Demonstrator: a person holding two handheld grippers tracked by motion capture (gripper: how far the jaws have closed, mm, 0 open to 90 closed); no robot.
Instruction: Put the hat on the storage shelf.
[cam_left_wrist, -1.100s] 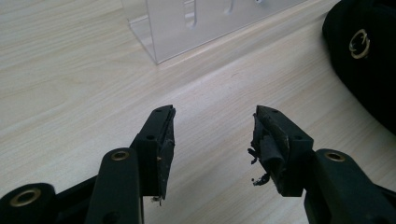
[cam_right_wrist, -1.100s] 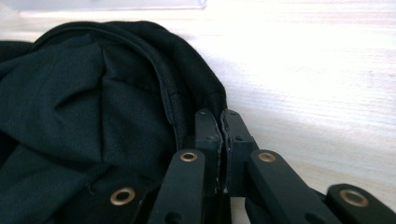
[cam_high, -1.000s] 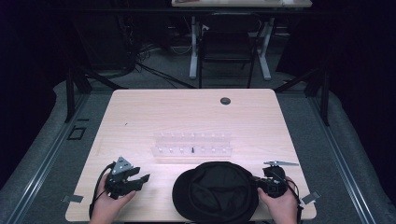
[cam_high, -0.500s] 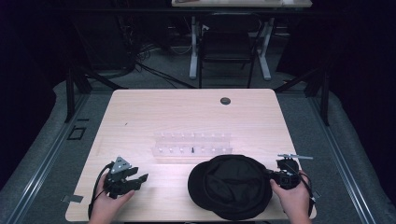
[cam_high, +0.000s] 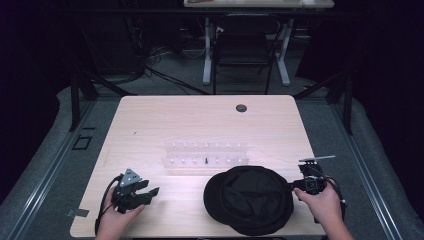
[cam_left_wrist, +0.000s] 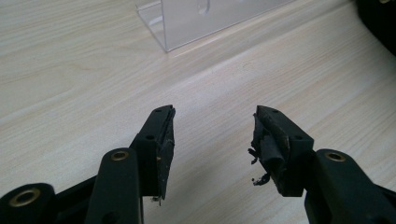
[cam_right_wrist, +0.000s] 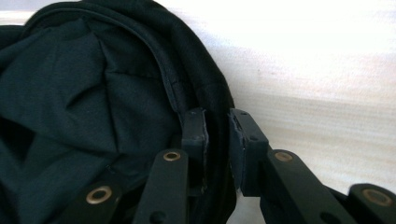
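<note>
High view: we see the black hat (cam_high: 250, 200) lying crown-down at the table's (cam_high: 200, 125) near right edge, its rim between the right gripper's (cam_high: 295, 185) just-parting jaws, while the left gripper (cam_high: 150, 192) rests spread and empty at near left.

A clear plastic rack (cam_high: 206, 154) sits near the middle of the desk (cam_high: 165, 120), lying lengthwise across it in two low rows, with one small dark piece standing in its near row. A round dark grommet hole (cam_high: 241, 108) lies close to the far edge, right of centre. Beyond the far edge a black chair (cam_high: 242, 50) stands on the grey floor (cam_high: 165, 82) among loose cables. A strip of grey tape (cam_high: 79, 213) hangs off the near left corner.
</note>
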